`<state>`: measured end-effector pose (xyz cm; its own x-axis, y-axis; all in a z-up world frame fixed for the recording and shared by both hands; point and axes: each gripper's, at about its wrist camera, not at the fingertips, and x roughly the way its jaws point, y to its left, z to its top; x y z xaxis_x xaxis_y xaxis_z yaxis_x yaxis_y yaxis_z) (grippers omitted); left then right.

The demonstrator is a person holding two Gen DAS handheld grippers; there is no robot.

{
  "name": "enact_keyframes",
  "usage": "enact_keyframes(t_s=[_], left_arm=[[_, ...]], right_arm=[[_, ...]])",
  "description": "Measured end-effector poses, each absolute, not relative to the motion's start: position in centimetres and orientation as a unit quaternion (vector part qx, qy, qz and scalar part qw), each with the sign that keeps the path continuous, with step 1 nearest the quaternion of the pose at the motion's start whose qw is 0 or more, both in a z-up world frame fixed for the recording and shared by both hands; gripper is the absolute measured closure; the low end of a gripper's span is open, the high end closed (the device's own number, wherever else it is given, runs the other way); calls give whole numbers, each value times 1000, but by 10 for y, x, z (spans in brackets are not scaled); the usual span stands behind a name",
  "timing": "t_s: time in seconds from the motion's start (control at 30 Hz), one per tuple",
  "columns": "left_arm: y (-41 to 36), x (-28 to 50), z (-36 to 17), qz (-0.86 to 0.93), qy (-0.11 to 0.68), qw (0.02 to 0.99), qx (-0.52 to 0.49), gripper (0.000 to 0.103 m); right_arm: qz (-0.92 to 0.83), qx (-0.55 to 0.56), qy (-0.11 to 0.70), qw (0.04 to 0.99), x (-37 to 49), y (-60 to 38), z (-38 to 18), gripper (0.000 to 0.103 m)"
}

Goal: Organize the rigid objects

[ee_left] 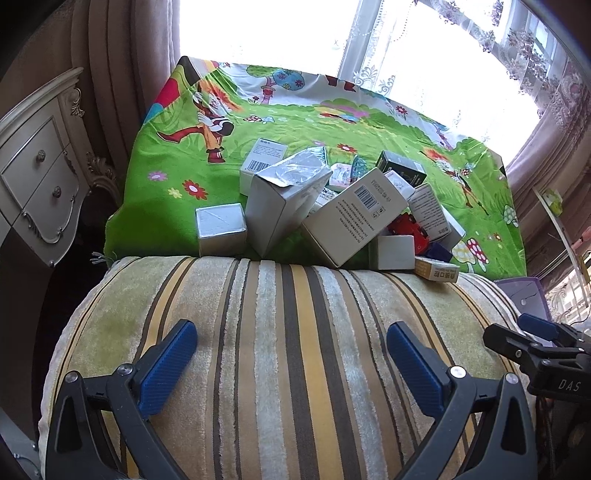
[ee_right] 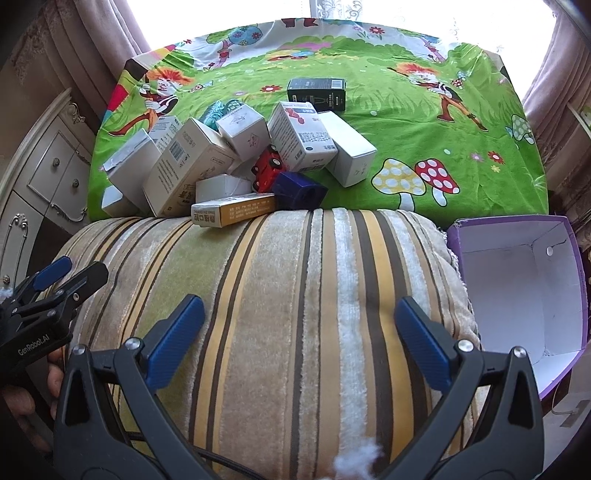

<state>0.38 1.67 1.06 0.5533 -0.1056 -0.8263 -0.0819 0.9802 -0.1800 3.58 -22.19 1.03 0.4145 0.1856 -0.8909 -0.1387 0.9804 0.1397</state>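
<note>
Both tools — left tool (ee_left: 291, 350) and right tool (ee_right: 299, 325) — are hovering spread, gripping nothing; the box pile (ee_right: 236, 155) is leaning, so pulling the yellow box (ee_right: 232, 211) is risking a slide.

Striped cushion (ee_right: 295, 295) open; piled boxes (ee_right: 207, 155) seemingly block beyond.

Jumbled boxes (ee_right: 192, 162) on green sheet (ee_right: 424, 155)

Daylight floods from window (ee_left: 280, 29) at 12 o'clock, blown out white. Sheet (ee_left: 303, 125) bright, sharp. Fisheye bends edges; corners dark.
</note>
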Motion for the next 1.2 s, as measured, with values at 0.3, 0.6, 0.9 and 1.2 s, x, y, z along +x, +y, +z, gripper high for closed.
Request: enact_keyframes(t_s=[0.3, 0.6, 0.9, 1.2], left_arm=[[53, 30, 13, 23, 479, 866, -139, 1], [75, 68, -5, 44, 515, 845, -137, 11], [81, 101, -25, 54, 545, 828, -120, 23], [83, 113, -39, 51, 562, 816, -125, 53]], right_arm=[[125, 36, 518, 846, 51, -212, 20, 0], [126, 20, 524, 842, 73, -187, 18, 0], [120, -11, 545, 830, 96, -168, 4, 1], [105, 12, 573, 813, 109, -171, -17, 39]])
